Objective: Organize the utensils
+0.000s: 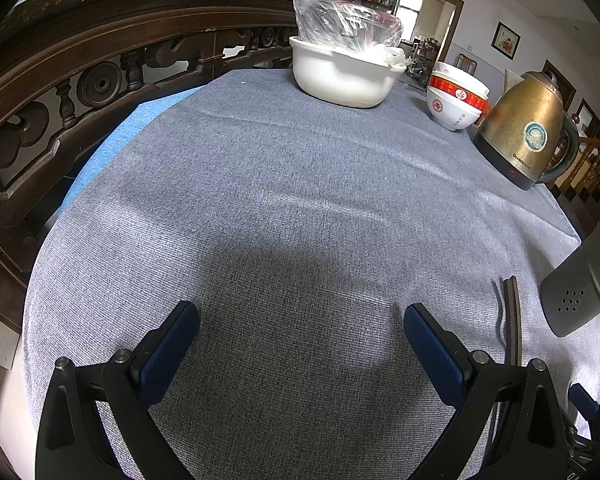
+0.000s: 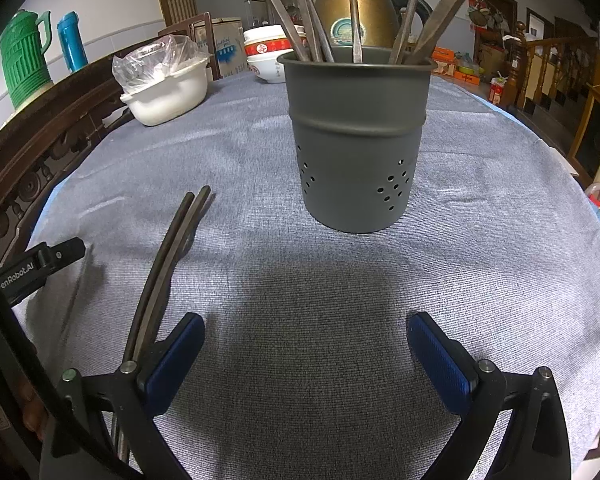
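My right gripper [image 2: 306, 356] is wide open and empty, like my left gripper [image 1: 302, 344], and the pair of chopsticks [image 2: 168, 252] lies left of the grey holder [image 2: 356, 140], long axis pointing away from me, just beside my right gripper's left finger.

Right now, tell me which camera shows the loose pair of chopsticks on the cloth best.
The right wrist view: the chopsticks lie along nearly their whole length, left of the grey holder. The left wrist view catches only a short stretch at its right edge, partly behind the tongs' frame.
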